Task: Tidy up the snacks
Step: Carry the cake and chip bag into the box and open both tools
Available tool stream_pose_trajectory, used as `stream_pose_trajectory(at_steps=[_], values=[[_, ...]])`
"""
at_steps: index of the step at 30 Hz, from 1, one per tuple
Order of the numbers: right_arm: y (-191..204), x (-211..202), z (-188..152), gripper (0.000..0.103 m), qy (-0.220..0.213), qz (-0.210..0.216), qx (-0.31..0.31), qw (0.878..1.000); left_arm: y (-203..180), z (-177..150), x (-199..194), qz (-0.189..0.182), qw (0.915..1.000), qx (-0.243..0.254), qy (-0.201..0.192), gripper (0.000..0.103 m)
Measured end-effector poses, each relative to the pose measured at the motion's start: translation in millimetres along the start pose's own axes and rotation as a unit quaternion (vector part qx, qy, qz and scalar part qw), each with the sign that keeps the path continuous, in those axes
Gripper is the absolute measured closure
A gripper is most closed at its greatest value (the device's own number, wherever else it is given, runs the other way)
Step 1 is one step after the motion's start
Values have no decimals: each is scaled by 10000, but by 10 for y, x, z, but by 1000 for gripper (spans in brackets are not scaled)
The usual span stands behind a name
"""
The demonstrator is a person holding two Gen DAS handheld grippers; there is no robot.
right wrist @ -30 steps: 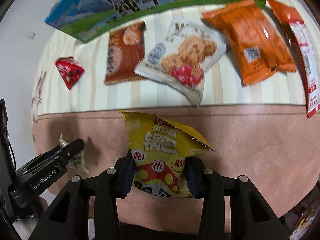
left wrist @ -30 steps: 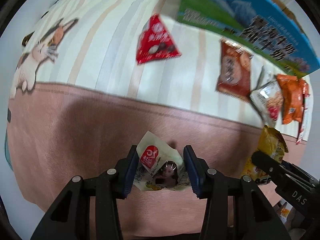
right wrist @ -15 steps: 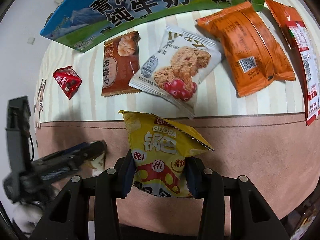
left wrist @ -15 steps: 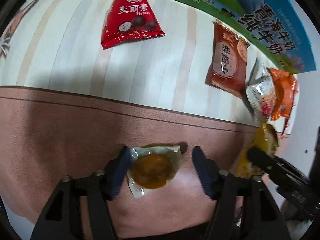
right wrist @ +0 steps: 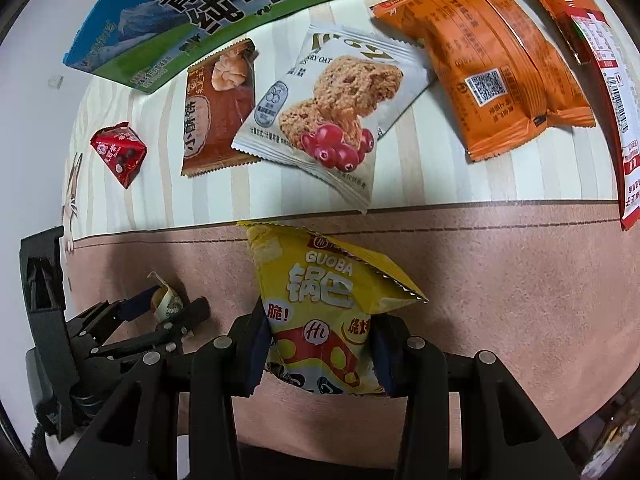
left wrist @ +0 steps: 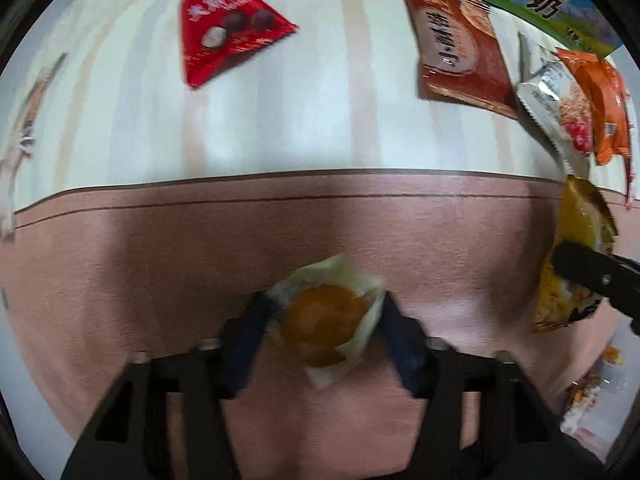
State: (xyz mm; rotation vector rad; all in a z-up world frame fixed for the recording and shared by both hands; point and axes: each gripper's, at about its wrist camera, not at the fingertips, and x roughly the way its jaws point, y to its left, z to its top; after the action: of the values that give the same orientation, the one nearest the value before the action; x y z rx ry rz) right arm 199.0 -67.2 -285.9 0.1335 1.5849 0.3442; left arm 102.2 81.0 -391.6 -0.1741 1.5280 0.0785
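Observation:
My left gripper [left wrist: 324, 320] is shut on a small clear packet with an orange pastry [left wrist: 322, 322], held low over the pink band of the tablecloth; it also shows in the right wrist view [right wrist: 168, 300]. My right gripper [right wrist: 320, 344] is shut on a yellow Guoba bag [right wrist: 320, 300], seen at the right edge of the left wrist view [left wrist: 576, 264]. On the striped cloth lie a red triangular packet [left wrist: 224, 24], a brown packet [right wrist: 216, 116], a white oat cookie packet [right wrist: 336, 116] and an orange packet [right wrist: 492, 60].
A blue and green milk carton box [right wrist: 224, 12] lies along the back of the table. A red and white packet [right wrist: 608, 92] lies at the far right. The table's front edge is close below both grippers. More snack packets [left wrist: 588, 396] lie off the table at right.
My left gripper has moved forward and closed in on the pastry packet, which has flipped to show the orange pastry. The right gripper has kept the yellow bag and edged closer to the snacks.

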Motion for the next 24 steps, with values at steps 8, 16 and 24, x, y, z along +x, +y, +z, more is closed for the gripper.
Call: stream_pose_trajectory(at_steps=[8,16,24], values=[[90,-149,47,57,-196,63,-142,9997,60,-69,-219,-134,9994,-268,-187,65],[165,-578,228,57,-524,346,-245,9977,212,138,-836,-867,9913,-765,-632,65],[358,-1441,741,57,-1230,697,-485,9888,-82,1043,-1933,-1379,9767,-726,-1478,65]])
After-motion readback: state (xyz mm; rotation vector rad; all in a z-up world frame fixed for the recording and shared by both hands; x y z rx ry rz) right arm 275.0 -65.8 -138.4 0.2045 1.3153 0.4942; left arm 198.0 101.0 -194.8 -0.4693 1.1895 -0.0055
